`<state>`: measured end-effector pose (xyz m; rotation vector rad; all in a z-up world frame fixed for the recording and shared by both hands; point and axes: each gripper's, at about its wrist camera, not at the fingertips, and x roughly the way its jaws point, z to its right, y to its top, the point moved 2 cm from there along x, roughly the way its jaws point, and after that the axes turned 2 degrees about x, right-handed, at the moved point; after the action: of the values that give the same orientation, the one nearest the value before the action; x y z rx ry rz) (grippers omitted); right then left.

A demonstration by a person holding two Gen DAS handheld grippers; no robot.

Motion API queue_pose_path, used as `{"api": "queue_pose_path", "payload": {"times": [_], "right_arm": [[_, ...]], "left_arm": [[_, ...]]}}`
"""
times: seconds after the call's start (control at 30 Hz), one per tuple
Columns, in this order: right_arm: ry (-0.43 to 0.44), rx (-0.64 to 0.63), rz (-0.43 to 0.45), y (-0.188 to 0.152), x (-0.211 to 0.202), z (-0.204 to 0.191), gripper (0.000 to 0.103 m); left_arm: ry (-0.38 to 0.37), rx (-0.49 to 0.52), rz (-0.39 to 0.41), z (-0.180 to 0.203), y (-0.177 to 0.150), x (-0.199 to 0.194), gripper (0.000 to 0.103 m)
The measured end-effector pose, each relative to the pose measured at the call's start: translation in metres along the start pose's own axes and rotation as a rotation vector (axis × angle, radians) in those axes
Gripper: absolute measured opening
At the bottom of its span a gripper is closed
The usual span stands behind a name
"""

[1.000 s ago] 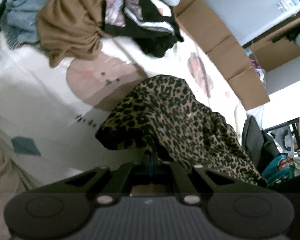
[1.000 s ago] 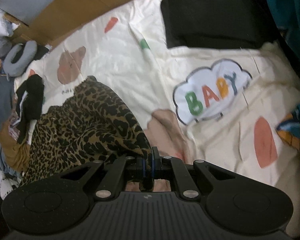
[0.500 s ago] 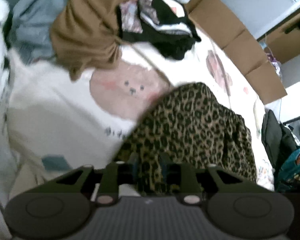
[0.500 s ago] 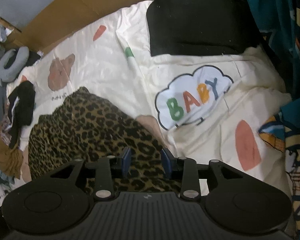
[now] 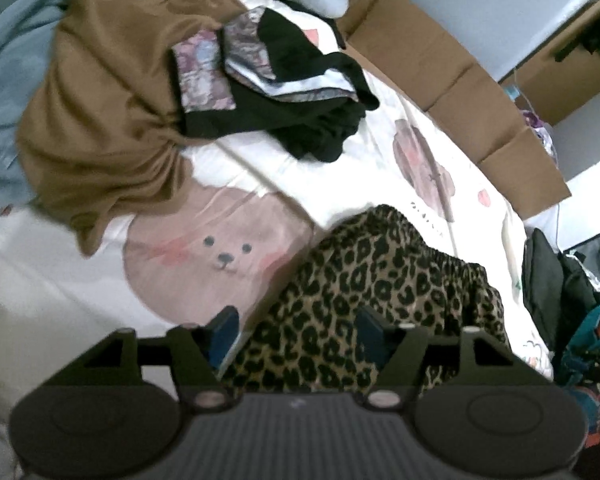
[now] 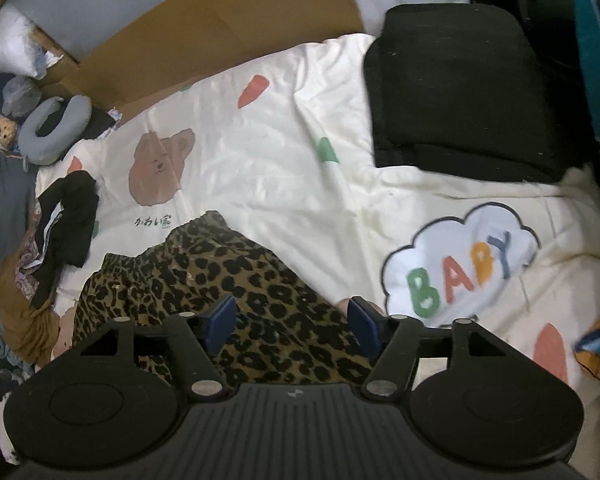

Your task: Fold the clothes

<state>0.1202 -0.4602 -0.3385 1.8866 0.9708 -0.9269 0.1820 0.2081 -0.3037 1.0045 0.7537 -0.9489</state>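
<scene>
A leopard-print garment (image 5: 380,288) lies on the cream printed bedsheet (image 5: 340,184), its gathered waistband at the far side. It also shows in the right wrist view (image 6: 236,292). My left gripper (image 5: 296,330) is open just above the garment's near left edge, holding nothing. My right gripper (image 6: 292,322) is open above the garment's near right edge, holding nothing. The near hem of the garment is hidden under both gripper bodies.
A heap of a brown garment (image 5: 100,112) and black and patterned clothes (image 5: 284,96) lies at the bed's far left. A folded black garment (image 6: 460,96) sits at the far right. Cardboard (image 5: 460,92) lines the bed's far side. A grey neck pillow (image 6: 52,128) lies beyond.
Both grippers were shut on the leopard garment and held it up; they have opened and let go. The garment now lies flat on the sheet.
</scene>
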Motion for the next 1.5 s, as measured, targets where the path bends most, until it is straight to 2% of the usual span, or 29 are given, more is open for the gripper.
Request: {"api": "queue_pose_path", "payload": {"times": [0.17,0.43,0.8,0.93,1.03,1.27,1.5], "right_arm": [[0.008,-0.023,-0.006,0.005,0.013,-0.009,0.07],[0.027,-0.048,-0.009,0.018,0.034,-0.018,0.071],[0.084,-0.078,0.009,0.04,0.07,-0.028,0.071],[0.105,-0.075,0.007,0.045,0.085,-0.03,0.07],[0.223,-0.05,0.009,0.048,0.097,-0.037,0.07],[0.207,-0.203,-0.041,0.055,0.127,-0.059,0.07],[0.19,-0.211,-0.033,0.059,0.154,-0.062,0.07]], "left_arm": [[-0.006,0.02,0.003,0.003,0.013,0.017,0.07],[-0.028,0.046,0.039,0.014,0.052,0.048,0.07],[-0.075,0.133,0.009,0.042,0.081,0.099,0.07],[-0.1,0.15,0.016,0.052,0.085,0.118,0.07],[-0.121,0.155,0.011,0.058,0.085,0.135,0.07],[-0.134,0.228,-0.034,0.074,0.078,0.169,0.07],[-0.14,0.248,-0.039,0.079,0.078,0.194,0.069]]}}
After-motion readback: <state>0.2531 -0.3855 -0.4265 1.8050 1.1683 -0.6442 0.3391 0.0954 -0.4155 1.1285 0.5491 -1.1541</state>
